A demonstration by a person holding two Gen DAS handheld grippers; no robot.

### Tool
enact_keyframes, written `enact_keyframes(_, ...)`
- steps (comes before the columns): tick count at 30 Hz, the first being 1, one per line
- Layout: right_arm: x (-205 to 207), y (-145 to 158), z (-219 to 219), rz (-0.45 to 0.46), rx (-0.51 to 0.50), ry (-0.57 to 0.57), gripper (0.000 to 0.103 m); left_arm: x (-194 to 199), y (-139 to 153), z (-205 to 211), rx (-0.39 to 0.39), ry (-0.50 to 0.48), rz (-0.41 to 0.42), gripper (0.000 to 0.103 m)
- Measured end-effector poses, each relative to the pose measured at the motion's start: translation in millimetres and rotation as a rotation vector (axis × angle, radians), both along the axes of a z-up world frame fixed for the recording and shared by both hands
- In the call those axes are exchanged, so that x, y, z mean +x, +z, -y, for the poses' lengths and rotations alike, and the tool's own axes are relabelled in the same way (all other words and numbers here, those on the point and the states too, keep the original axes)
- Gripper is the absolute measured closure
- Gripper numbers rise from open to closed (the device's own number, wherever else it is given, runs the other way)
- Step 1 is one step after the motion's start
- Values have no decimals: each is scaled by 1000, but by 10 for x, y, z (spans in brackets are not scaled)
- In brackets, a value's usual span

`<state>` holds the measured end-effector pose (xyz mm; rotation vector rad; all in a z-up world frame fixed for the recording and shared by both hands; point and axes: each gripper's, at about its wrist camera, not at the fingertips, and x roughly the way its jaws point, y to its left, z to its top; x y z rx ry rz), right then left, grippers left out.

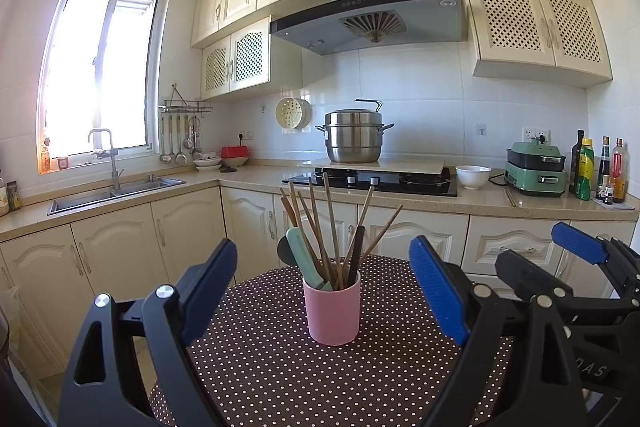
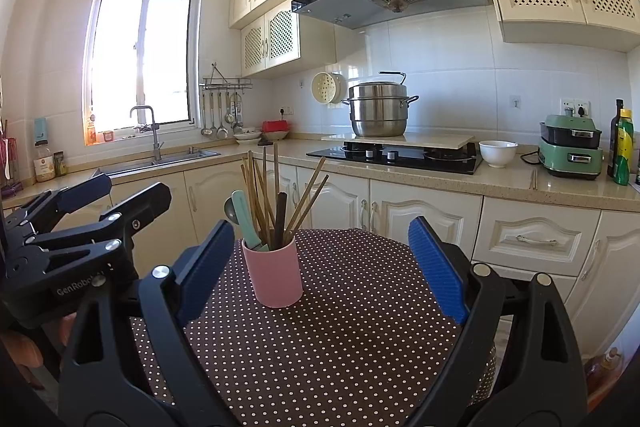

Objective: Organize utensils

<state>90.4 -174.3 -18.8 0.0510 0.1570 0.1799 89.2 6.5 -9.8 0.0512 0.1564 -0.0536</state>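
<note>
Your left tool [image 1: 322, 291] hangs above the near edge of the polka-dot bench [image 1: 280, 367], its blue pads spread wide with nothing between them. Your right tool [image 2: 320, 267] is just as wide and also empty; each tool shows at the edge of the other's view, so they sit side by side, close together.

The pink cup [image 1: 332, 311] stands upright on the bench, ahead of both tools and touching neither. From your left wrist it sits nearly centred between the pads; from your right wrist it lies nearer the left pad. In the cup stand several wooden chopsticks [image 1: 320, 227], fanned outward, a mint-green handle [image 1: 302, 255], a dark utensil [image 1: 355, 255] and a grey spoon [image 2: 229, 207] at the cup's left side.

Behind the cup, across the room, a steel pot [image 1: 354, 139] sits by the stove.
</note>
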Motion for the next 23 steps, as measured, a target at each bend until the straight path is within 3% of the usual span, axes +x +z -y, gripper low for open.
enact_keyframes(14, 148, -54, -18, -26, 11, 8, 15, 122, -60, 12, 5, 10, -20, 17)
enact_keyframes(23, 353, -192, -24, -80, 21, 19, 14, 345, -194, -3, 0, 20, -84, 17)
